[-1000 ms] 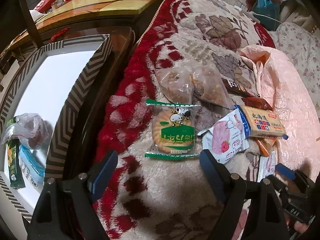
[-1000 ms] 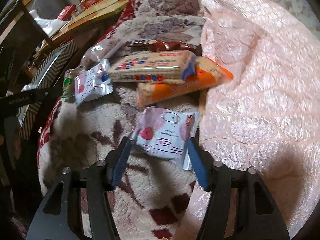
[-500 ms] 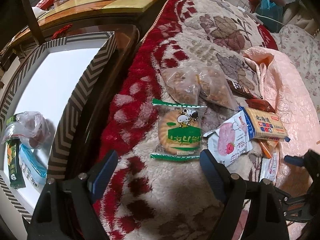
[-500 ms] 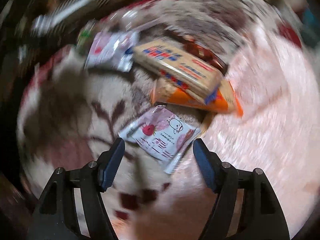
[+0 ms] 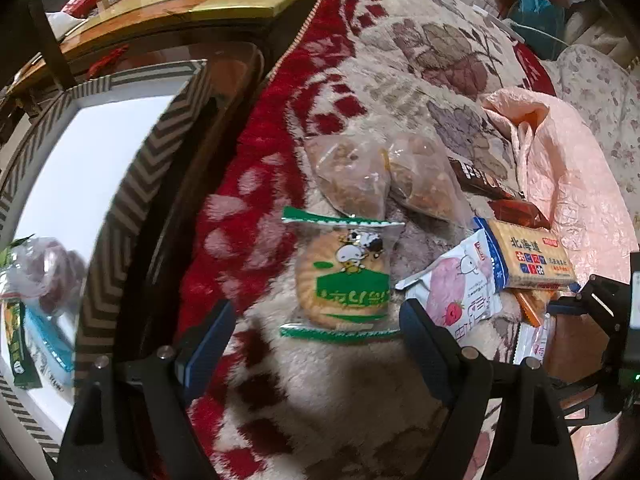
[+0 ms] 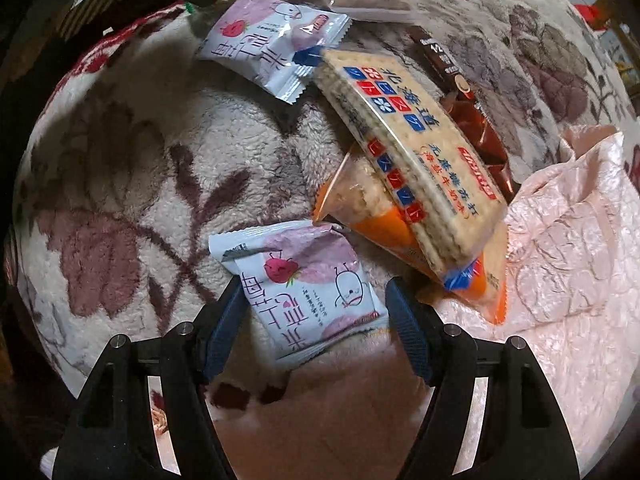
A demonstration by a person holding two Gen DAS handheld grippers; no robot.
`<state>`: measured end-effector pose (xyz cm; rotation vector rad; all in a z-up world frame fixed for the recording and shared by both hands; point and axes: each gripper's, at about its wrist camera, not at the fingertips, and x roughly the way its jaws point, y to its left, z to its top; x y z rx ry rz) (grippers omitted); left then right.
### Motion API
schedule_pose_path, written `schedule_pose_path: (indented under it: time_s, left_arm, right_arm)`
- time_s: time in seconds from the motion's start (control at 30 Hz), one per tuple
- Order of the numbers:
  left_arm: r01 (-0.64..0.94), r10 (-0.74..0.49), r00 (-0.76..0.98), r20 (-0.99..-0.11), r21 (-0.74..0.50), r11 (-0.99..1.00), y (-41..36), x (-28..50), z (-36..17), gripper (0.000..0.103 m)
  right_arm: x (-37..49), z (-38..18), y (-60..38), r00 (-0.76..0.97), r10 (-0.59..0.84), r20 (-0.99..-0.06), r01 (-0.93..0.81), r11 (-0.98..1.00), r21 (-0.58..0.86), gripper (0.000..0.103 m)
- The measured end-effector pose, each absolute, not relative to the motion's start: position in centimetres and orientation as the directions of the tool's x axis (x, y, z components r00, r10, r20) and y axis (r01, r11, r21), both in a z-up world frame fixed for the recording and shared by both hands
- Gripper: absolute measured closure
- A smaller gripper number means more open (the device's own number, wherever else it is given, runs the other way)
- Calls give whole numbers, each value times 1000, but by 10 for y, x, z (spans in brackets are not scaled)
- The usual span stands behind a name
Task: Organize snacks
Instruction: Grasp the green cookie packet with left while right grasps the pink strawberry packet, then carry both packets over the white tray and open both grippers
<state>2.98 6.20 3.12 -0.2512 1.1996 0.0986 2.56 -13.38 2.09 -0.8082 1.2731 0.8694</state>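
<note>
Snacks lie on a fleecy floral blanket (image 5: 360,380). My left gripper (image 5: 314,344) is open, its blue pads just short of a clear cookie packet with green bands (image 5: 344,276). Beyond that packet are two clear bags of nuts (image 5: 352,176). My right gripper (image 6: 316,320) points down and is open, straddling a pale strawberry packet (image 6: 308,284) that lies flat between its fingers. A second strawberry packet (image 6: 276,36), a long cracker pack (image 6: 408,148) and an orange packet (image 6: 384,224) under that pack lie further ahead. The right gripper (image 5: 600,312) shows at the left wrist view's right edge.
A white tray with a chevron rim (image 5: 120,200) stands to the left of the blanket and holds a few packets (image 5: 24,320). A pink quilt (image 6: 560,240) covers the right side. A dark chocolate bar (image 6: 444,60) and a red-brown wrapper (image 6: 484,136) lie behind the crackers.
My right gripper has rolled, closed in on the strawberry packet, and its jaws stand wider. The left gripper has hardly moved.
</note>
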Motion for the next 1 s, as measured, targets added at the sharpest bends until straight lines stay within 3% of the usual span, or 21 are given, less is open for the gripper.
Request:
schedule_pose_path:
  time_s: [0.4,0.47,0.63,1.0]
  left_arm:
    - [-230,-63,361,-930,-155,961,64,48,22,17]
    - [-236,-63,358,-932,-155,959,67,50,18,18]
    - [-192,-110,387,-916,-196,962,66,46,16,50]
    - [-158,-109,406,-907,-187,970,68,24,26,52]
  right_arm:
    - [35,35,-125,99,162,-982,-808,589,16,41]
    - [34,38,-120,116,178,-977,-789,614,18,48]
    - [33,32,-111,130,231,-964,-722,689,67,50]
    - [13,24,-131,183,332,-925,-563,807,179,52]
